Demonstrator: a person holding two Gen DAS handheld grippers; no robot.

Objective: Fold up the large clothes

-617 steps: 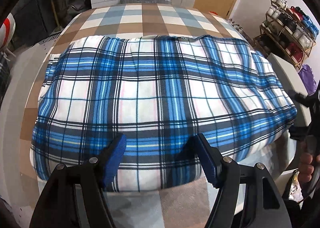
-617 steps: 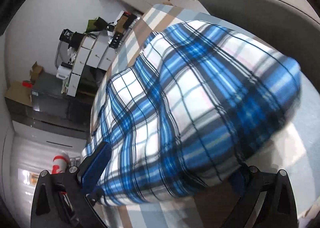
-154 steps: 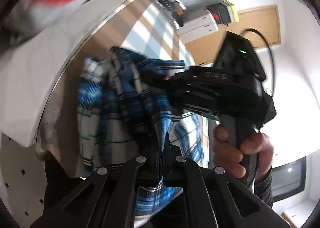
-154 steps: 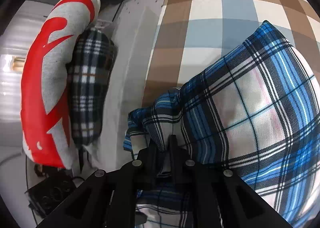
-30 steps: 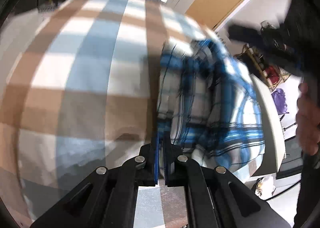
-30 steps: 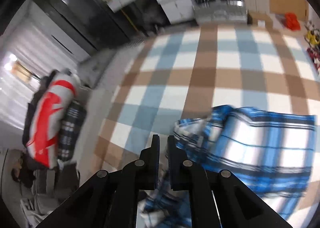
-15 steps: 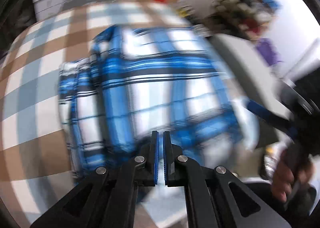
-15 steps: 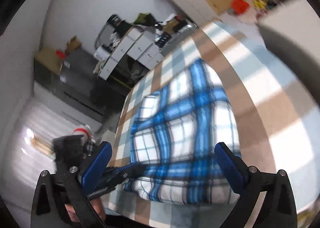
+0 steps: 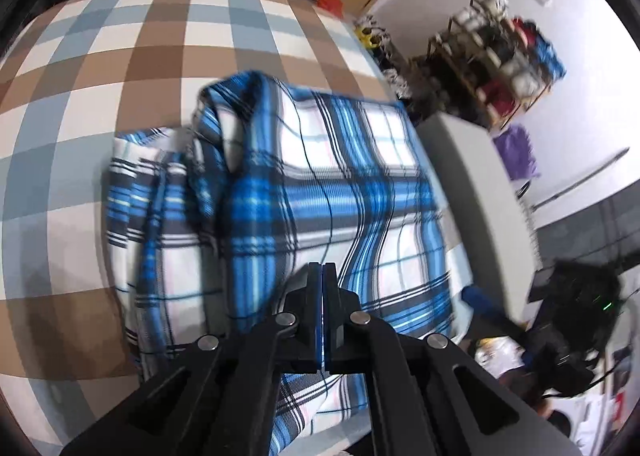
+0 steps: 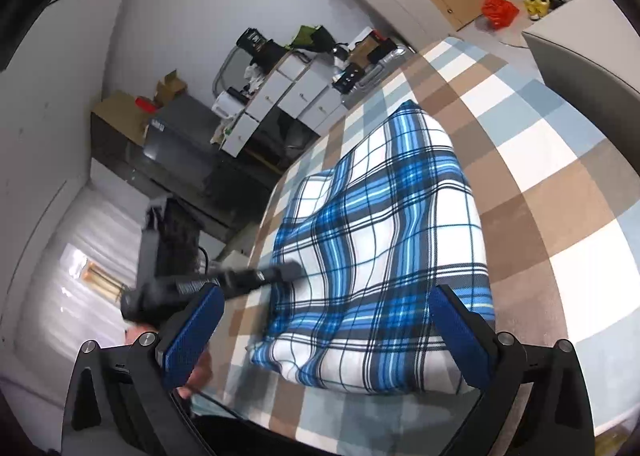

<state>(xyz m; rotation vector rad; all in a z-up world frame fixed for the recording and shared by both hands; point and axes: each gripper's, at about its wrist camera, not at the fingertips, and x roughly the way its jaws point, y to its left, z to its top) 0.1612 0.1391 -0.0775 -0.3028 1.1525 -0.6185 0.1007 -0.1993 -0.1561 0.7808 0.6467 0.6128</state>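
Left wrist view: the left claw (image 9: 322, 288) rides with its jaws pressed together, nothing visibly caught between them, poised over the near part of the blue plaid garment (image 9: 320, 191). From the other side, the right claw (image 10: 326, 330) has just sprung apart, and its blue pads (image 10: 192, 332) stand wide either side of the bundle's near edge without touching it; no cloth is gripped. The spread looks like a release after laying a fold, with the wide jaws framing the packet as if to check or square it.

Between the two tools the garment lies on the bed (image 10: 560, 191), on a bedspread checked in brown, pale blue and white, close to the person's edge. In the right wrist view it reads as a thick, roughly rectangular packet, several layers deep, its top face smooth with slight ripples and its near edge rounded and puffy. The left wrist view shows the far-left side less tidy: a layer stands up in a ridge and a striped underside peeks out beside it. The fold seems mostly done; that loose flank likely needs tucking or pressing flat.

Beyond the bed, white drawer units (image 10: 288, 103) and a cluttered shelf rack (image 9: 508, 67) line the room.
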